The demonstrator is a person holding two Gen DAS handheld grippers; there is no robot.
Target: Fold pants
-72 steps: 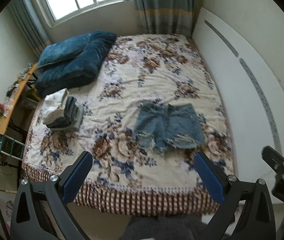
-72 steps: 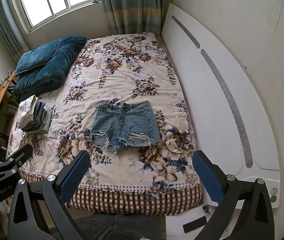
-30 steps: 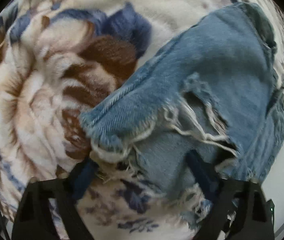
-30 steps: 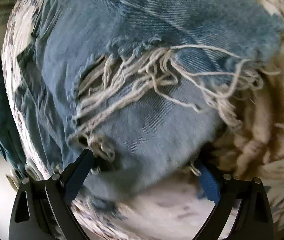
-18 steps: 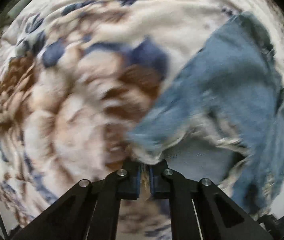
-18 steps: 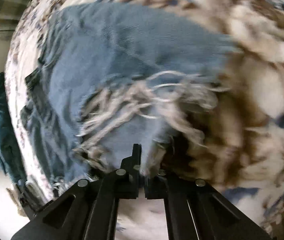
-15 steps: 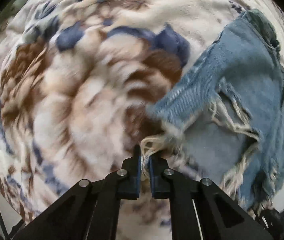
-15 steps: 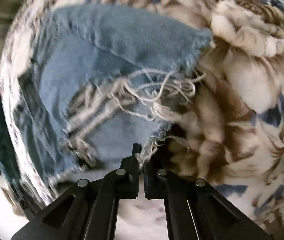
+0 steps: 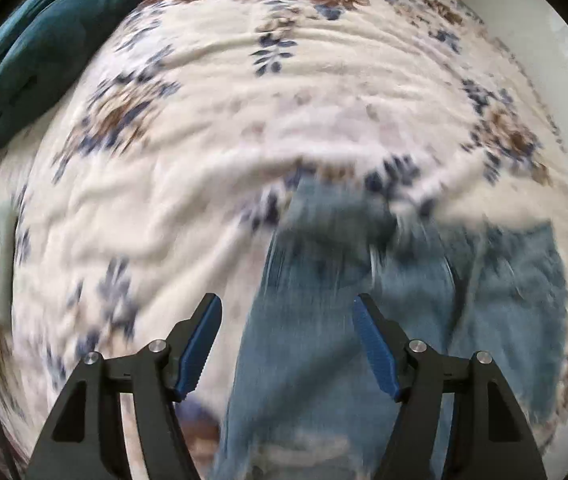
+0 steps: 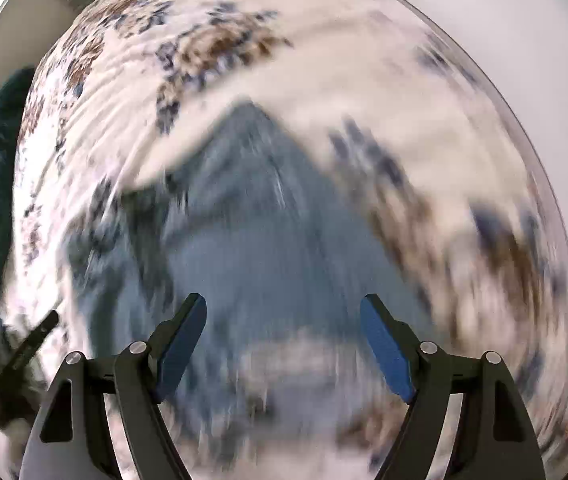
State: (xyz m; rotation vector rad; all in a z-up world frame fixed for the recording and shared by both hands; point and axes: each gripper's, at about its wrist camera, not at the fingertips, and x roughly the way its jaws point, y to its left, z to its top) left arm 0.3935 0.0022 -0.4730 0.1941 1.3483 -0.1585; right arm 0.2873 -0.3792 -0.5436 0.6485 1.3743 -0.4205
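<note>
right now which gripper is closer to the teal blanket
Left. The left gripper hangs over the blanket-side edge of the shorts, toward the teal blanket; the right gripper is over their far half. Both jaws just opened, gripping nothing.

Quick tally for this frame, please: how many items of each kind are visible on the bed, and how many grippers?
Denim shorts: 1
Teal quilt: 1
Floral bedspread: 1
Grippers: 2, the left gripper and the right gripper, both open
Total: 5
</note>
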